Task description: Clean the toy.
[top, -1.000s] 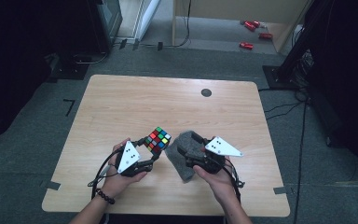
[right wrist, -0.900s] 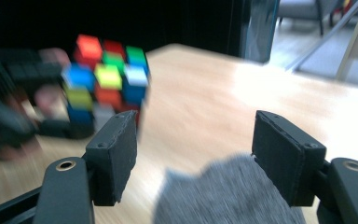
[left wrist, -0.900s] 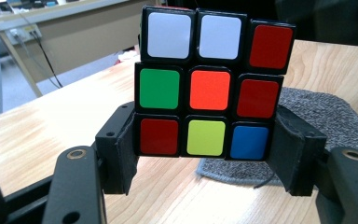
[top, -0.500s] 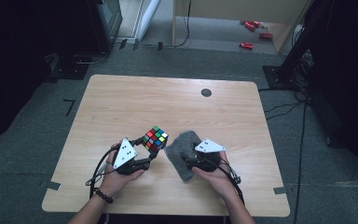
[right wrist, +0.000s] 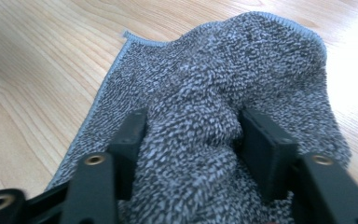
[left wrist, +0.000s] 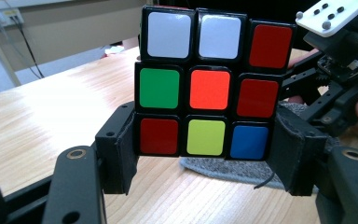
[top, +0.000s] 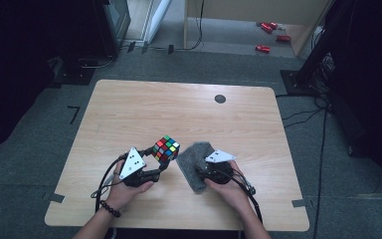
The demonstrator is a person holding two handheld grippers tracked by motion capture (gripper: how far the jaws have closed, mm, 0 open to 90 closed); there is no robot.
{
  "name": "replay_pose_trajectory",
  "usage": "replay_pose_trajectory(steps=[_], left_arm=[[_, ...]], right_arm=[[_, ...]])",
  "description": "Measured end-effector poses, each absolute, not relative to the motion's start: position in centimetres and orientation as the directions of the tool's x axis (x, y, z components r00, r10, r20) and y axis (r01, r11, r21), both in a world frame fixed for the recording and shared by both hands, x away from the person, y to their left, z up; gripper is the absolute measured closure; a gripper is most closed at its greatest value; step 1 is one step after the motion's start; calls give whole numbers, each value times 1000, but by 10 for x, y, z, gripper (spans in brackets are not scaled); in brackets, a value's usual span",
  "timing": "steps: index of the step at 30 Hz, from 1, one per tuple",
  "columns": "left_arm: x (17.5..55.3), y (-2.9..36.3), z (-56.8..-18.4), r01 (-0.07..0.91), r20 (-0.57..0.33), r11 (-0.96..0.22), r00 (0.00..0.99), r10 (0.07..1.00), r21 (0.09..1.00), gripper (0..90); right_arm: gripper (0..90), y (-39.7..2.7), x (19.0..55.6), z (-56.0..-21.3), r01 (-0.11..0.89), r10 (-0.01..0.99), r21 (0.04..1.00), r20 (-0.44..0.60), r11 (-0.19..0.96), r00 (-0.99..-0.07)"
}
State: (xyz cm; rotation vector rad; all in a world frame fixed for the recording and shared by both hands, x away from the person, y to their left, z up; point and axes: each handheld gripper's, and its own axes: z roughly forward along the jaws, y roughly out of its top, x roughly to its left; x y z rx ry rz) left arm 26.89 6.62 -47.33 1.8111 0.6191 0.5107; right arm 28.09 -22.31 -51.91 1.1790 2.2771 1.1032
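While left tongs (left wrist: 205,158) clamp cube (left wrist: 209,88) corner-up, right tongs (right wrist: 191,140), just closing, pinch cloth (right wrist: 242,60), lengthwise away.

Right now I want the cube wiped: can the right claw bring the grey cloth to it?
Probably yes: the right claw pinches the grey cloth, and the cube, raised in the left claw, sits just beside it with nothing between.

Black two-jaw grippers (top: 160,168) with brass-ringed screw holes, grey triangular top plates, trailing black cables; dark beaded bracelet (top: 110,209).

The right gripper (right wrist: 191,140) has just been closing, pinching a bunched grey cloth (right wrist: 242,60) on the wooden table (right wrist: 37,70).
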Motion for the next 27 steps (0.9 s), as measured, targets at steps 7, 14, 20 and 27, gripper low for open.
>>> replay_pose_trajectory(steps=[7,14,20,27], left_arm=[[269,66,-475,179,18,-258,788,615,949,346],[271,63,-479,213,-19,-265,811,584,940,346],[266,55,-481,200,-8,-295,840,542,934,346],[259,44,-483,171,4,-315,873,487,934,346]], right_arm=[[711,-223,277,-508,522,835,798,42,303,-548],[721,-229,256,-457,370,802,919,117,137,-586],[721,-223,235,-421,278,747,959,147,53,-648],[717,-204,227,-414,275,680,959,159,66,-715]])
